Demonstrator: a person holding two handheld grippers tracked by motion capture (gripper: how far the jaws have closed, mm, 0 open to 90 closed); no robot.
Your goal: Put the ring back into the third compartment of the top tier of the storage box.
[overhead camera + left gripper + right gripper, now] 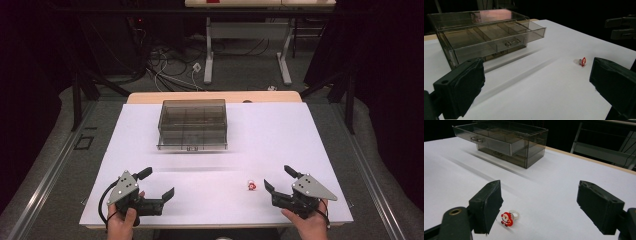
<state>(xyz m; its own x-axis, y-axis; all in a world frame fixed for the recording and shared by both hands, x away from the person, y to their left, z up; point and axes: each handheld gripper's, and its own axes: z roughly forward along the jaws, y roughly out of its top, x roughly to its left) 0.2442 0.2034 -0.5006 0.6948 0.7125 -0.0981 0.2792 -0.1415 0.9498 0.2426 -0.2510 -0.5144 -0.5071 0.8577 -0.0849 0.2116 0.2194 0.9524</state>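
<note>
Risk lies at the right gripper (276, 179), whose jaws stand wide and empty just right of the Santa ring (251, 185) near the table's (280, 135) front edge: a jaw closing off-centre can flick the small, light ring away. Left gripper (161, 183) also gapes empty. Count: one ring, two grippers, one clear drawer box (192, 123) at the far side, its top drawer pulled open.

Ring (251, 185) on desk (280, 135), just left of right gripper (280, 183) fingers (486, 205); drawer box (193, 123) far ahead, between both grippers; left gripper (159, 184) well left of ring.
</note>
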